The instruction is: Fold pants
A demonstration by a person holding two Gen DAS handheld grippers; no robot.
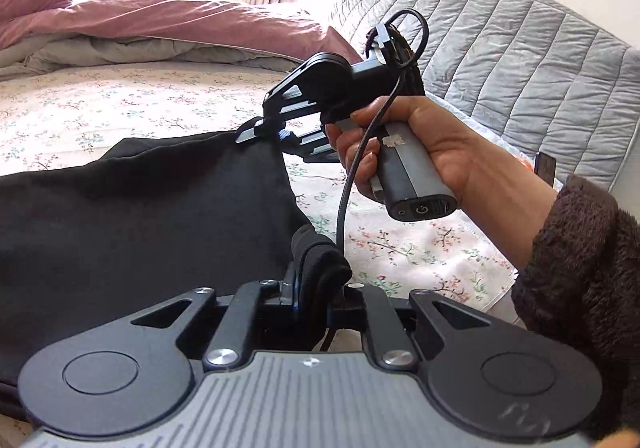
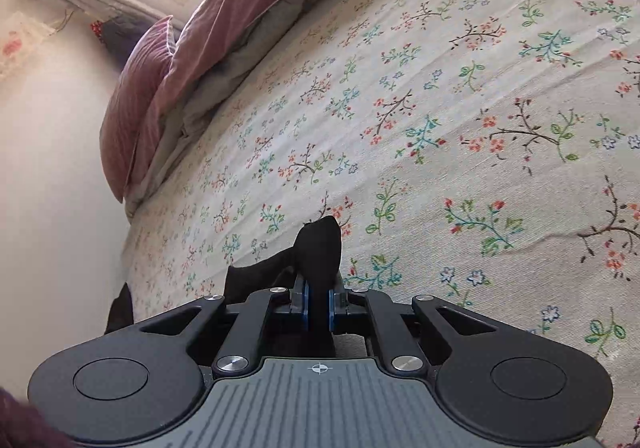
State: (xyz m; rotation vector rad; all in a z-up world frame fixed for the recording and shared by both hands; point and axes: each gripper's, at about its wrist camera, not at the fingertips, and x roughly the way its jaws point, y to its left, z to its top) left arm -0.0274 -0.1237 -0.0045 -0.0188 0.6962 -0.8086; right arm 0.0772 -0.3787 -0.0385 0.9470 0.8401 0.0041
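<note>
Sunlight floods through the window at the top of both views, washing over a bed [image 2: 460, 96] spread with a floral sheet, a mauve duvet [image 1: 168, 20] bunched along its far edge and a grey quilted cover [image 1: 500, 60] at upper right of the left wrist view. Black pants [image 1: 140, 208] sprawl across the left half of that view on the sheet. At bottom centre, the left claw [image 1: 316, 300] is pinched narrow on a bunched corner of the black cloth. Centre frame, the right claw [image 1: 268, 132] is clamped on the pants' far edge, gripped by a hand [image 1: 432, 152] in a dark fuzzy sleeve [image 1: 580, 268], cable dangling below. From the right wrist view, that claw's blue-edged pads [image 2: 306, 308] squeeze a fold of black fabric that pokes up between them, flowered sheet filling the frame beyond.
</note>
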